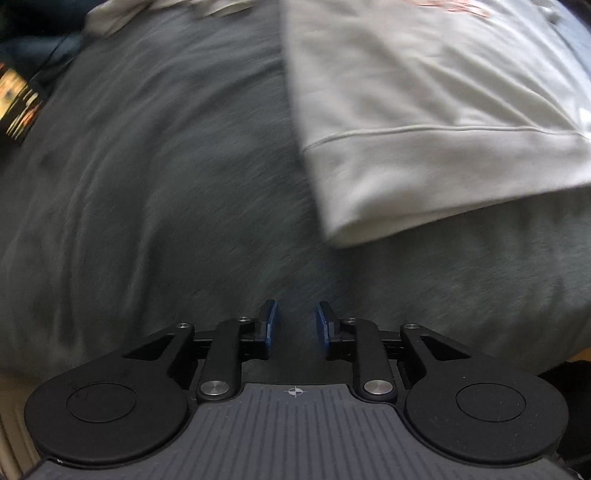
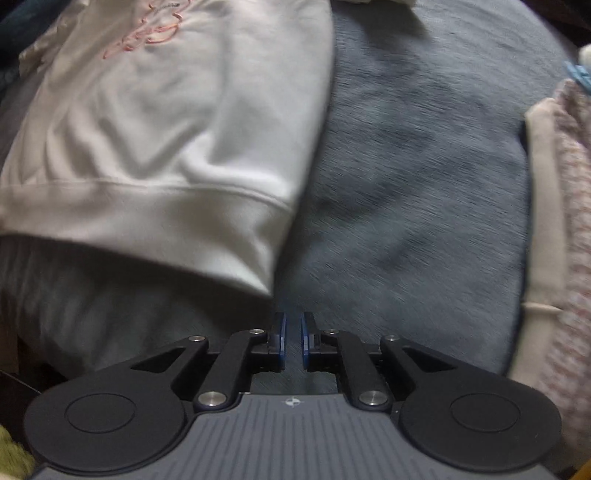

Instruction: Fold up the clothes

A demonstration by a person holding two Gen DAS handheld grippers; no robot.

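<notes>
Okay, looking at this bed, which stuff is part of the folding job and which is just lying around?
Part of the job:
white sweatshirt, lying on the grey bedcover
left tongs, right tongs, both empty

Just lying about:
pink knit fabric at the right edge
dark printed item at the left edge

1. White sweatshirt (image 1: pixel 424 110), thick and soft; lies spread flat on grey bedding, wide ribbed hem band nearest the cameras.
2. Pink stitched design (image 2: pixel 147 33) near the far end, too blurred to read; possibly lettering.
3. One lower hem corner (image 2: pixel 258 258) rounded, slightly raised off the bedding.
</notes>
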